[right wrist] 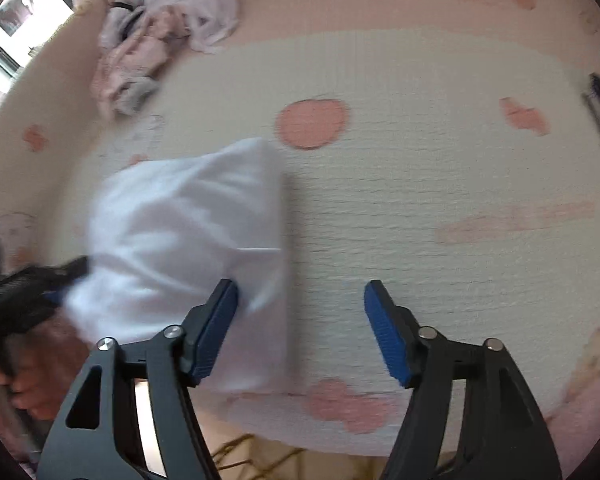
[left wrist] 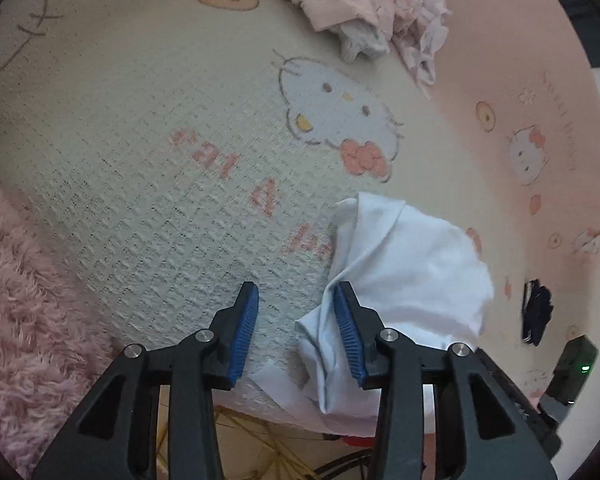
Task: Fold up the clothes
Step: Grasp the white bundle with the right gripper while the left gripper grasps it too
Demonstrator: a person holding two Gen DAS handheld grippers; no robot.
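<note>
The white cotton garment (left wrist: 412,264) lies bunched on the cream-and-pink waffle-textured cartoon-print mat (left wrist: 160,160), in the lower right of the left wrist view and the centre left of the right wrist view (right wrist: 188,240). The left gripper (left wrist: 296,332) has its blue ribbed pads parted; one pad sits against a raised fold of the cloth, yet nothing is pinched between them, so it is released. The right gripper (right wrist: 300,332) is also spread wide, its left pad just touching the garment's right edge, with only bare mat between the pads.

With both grips let go, the fold looks loose: the cloth stands puffed and uneven rather than flat, and it may spring back open on its own. Its lower edge reaches close to the mat's rim at the bottom of both frames, so a careless nudge could slide it off. The right wrist view is blurred, so a re-grasp there may catch a single layer or miss. A heap of pink and white crumpled clothes (left wrist: 364,4) waits in the upper part of the frame, well apart, and a small dark garment (left wrist: 536,312) lies at the right
</note>
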